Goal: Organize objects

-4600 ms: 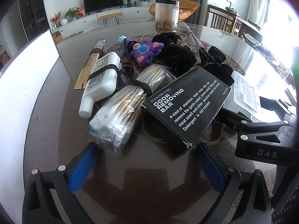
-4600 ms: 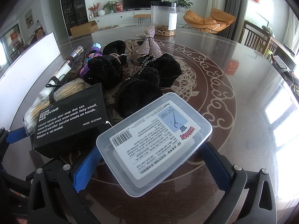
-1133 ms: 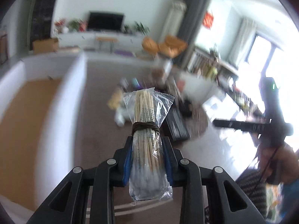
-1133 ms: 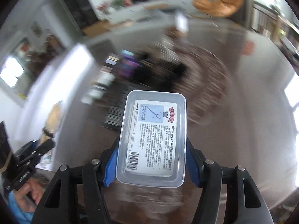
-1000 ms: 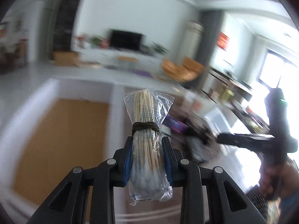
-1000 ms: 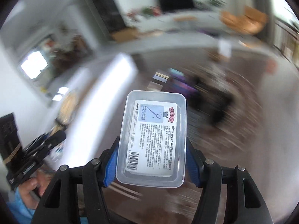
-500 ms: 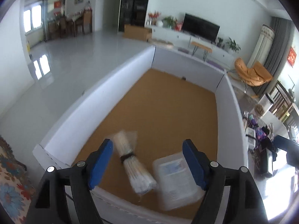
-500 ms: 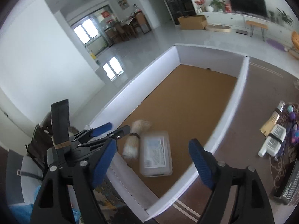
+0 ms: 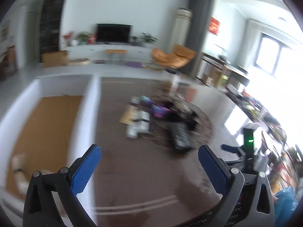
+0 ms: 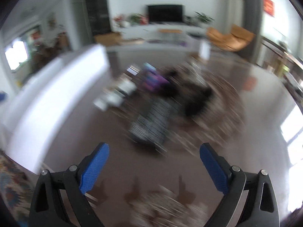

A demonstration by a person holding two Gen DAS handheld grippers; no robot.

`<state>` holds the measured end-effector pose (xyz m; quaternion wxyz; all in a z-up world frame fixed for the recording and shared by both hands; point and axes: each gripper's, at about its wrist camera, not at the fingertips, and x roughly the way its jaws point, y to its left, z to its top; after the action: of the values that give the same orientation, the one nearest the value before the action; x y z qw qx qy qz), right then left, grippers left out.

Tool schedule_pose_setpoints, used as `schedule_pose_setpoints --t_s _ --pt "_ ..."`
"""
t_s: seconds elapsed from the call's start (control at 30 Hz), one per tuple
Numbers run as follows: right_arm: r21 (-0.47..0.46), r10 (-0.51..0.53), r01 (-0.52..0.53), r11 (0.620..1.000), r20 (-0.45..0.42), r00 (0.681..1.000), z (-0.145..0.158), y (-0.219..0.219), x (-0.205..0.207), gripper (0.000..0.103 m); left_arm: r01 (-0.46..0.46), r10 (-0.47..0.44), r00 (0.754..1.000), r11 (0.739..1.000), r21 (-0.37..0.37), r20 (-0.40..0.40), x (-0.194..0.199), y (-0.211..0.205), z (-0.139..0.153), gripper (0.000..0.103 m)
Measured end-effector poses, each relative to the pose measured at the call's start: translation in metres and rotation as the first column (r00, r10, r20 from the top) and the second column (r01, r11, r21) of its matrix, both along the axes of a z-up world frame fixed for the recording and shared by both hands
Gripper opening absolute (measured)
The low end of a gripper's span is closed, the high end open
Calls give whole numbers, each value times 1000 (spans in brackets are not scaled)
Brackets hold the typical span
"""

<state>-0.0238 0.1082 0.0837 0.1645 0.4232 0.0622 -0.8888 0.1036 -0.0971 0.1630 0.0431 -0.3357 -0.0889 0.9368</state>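
Note:
Both views are motion-blurred. My left gripper [image 9: 149, 162] is open and empty, high above the dark round table [image 9: 136, 170]. The white box with a cork floor [image 9: 47, 121] is at the left; the swab bundle [image 9: 19, 162] lies in its near corner. A pile of objects lies ahead on the table: a black odor-bar box [image 9: 180, 136], a white bottle [image 9: 138, 126], purple toys [image 9: 159, 109] and black fabric items [image 9: 181, 116]. My right gripper [image 10: 153, 158] is open and empty, with the black box [image 10: 151, 123] ahead of it and the white box wall [image 10: 56, 87] to its left.
The right gripper's body [image 9: 248, 143] with a green light shows at the right of the left wrist view. A clear jar [image 10: 204, 51] stands at the table's far side. Beyond are a TV [image 9: 113, 32], an orange chair [image 9: 174, 56] and bright windows.
Half a second ago both grippers were over the white box with the swab bundle and the clear plastic case dropping into it. Both have swung back right toward the table pile, open and empty.

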Motion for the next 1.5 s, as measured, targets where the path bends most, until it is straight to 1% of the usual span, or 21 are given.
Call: schedule_pose_setpoints --t_s 0.07,0.1,0.17,0.23,0.27,0.33,0.37,0.4,0.47,0.5,0.77,0.9,1.1,1.17,1.23,1.27,1.33,1.37,1.4,1.47,1.5 --pt "5 -40 40 999 29 999 -18 22 1 97 21 -21 998 1000 -6 54 -22 16 -25 103" --pt "7 -55 54 998 39 998 -24 28 5 97 14 -12 996 1000 -17 89 -32 23 -43 103" --pt "11 -81 81 997 55 995 -38 40 7 97 -22 31 986 998 -56 161 -53 28 -77 103" --pt "-1 -100 101 995 68 993 -46 47 7 97 -62 87 971 991 -118 221 -73 26 -107 103" --pt "-5 -109 109 994 54 993 -46 50 8 97 -77 110 966 986 -149 234 -80 26 -117 103" --pt "-15 -119 120 993 54 991 -47 53 7 99 -91 135 959 979 -182 248 -95 18 -133 103" --pt "-18 -126 127 992 57 990 -47 55 8 102 -96 144 955 977 -191 258 -101 17 -139 103" --pt "-16 -133 134 991 51 990 -48 56 8 103 -99 150 951 976 -194 271 -105 15 -143 103" --pt "25 -144 144 989 36 989 -52 56 8 103 -105 158 943 977 -187 293 -113 16 -153 103" --pt "50 -145 144 988 29 989 -55 56 7 103 -110 165 946 973 -204 279 -113 16 -154 103" --pt "30 -146 147 989 -10 989 -58 60 12 103 -107 160 948 974 -198 275 -114 20 -156 103" --pt "32 -155 155 987 -6 988 -58 61 10 103 -108 161 948 974 -198 275 -113 20 -155 103" --pt "29 -203 204 979 -21 979 -58 60 13 103 -97 151 948 976 -196 280 -114 20 -156 103" --pt "8 -143 144 990 -26 989 -58 61 16 103 -53 110 951 979 -197 289 -113 21 -157 103" --pt "-4 -79 79 997 -24 997 -58 61 17 103 0 54 959 981 -193 279 -106 19 -157 103" --pt "15 -75 75 997 -12 997 -58 59 16 103 5 50 959 981 -193 279 -104 18 -158 103" --pt "45 -92 90 995 43 995 -56 54 10 103 -2 57 959 981 -195 277 -103 18 -157 103" --pt "33 -94 91 995 76 993 -54 50 4 103 -5 60 959 980 -197 276 -104 18 -157 103" --pt "-8 -80 82 997 104 991 -51 46 -2 103 -9 64 959 980 -197 275 -104 19 -157 103" --pt "-147 -19 42 988 151 988 -44 36 -17 103 -13 68 959 980 -197 274 -104 18 -157 103" --pt "-175 -7 35 984 160 987 -38 28 -26 103 -14 68 960 980 -197 273 -104 18 -157 103"
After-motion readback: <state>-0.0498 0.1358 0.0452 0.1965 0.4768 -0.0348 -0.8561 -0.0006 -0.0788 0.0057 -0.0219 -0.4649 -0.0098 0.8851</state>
